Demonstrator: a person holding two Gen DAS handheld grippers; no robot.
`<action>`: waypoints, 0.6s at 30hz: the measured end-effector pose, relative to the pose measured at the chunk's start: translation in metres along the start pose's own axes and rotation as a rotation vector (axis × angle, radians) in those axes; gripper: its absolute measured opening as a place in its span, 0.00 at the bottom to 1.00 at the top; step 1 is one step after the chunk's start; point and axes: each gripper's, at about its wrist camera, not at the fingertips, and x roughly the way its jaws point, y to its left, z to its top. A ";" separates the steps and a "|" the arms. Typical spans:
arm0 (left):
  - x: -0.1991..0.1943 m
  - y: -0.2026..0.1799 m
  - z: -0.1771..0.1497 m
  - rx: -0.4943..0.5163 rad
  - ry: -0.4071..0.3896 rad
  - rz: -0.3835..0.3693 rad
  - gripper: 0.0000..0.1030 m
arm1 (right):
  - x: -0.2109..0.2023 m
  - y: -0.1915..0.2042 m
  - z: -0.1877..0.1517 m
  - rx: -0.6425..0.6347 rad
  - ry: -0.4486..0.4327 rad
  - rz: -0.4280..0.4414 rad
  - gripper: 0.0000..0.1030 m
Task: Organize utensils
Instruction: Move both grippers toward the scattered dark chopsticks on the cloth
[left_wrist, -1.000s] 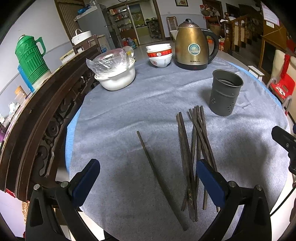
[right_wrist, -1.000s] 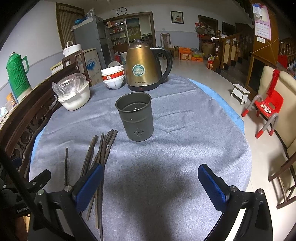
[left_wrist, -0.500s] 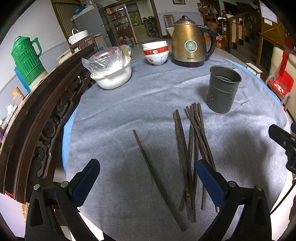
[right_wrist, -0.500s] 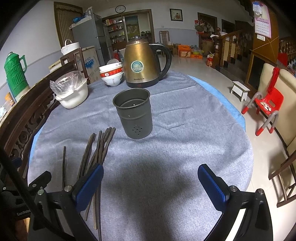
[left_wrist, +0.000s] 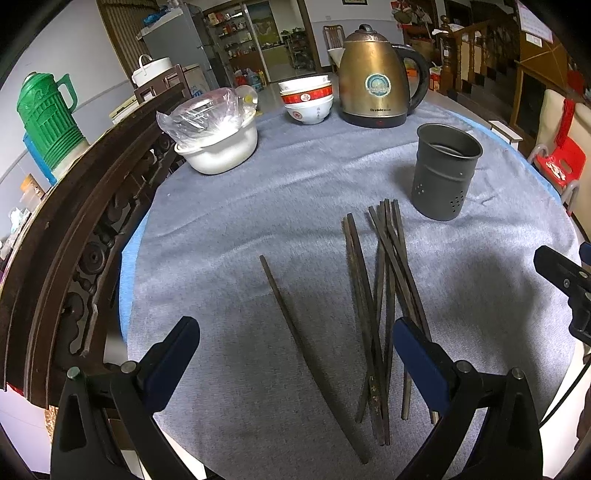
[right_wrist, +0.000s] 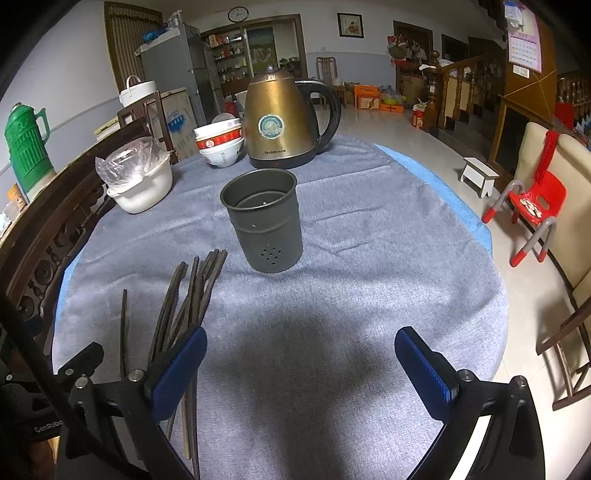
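So the round table with its grey cloth fills both views, but the left wrist cam is the only one that gives you the whole spread of dark chopsticks – a loose crossed bundle lying flat, plus one single chopstick lying apart to its left. From the right wrist cam the bundle is half hidden behind that gripper's own finger, but you get the far side of the room with the red chair and a straight look down into the grey holder cup, standing upright and empty just beyond the chopstick tips. The gold kettle sits behind it. Left gripper hangs wide open over the near ends with nothing in it, right gripper equally spread and empty. Compared with a second ago everything looks a touch nearer – nothing on the cloth has moved.
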 end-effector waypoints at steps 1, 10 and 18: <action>0.001 0.000 0.000 0.000 0.004 -0.002 1.00 | 0.001 0.000 0.000 0.000 0.002 0.000 1.00; 0.012 -0.005 -0.002 0.021 0.038 -0.016 1.00 | 0.006 0.000 0.000 0.006 0.015 -0.006 1.00; 0.019 -0.009 -0.003 0.031 0.068 -0.032 1.00 | 0.014 -0.003 0.001 0.018 0.034 -0.007 1.00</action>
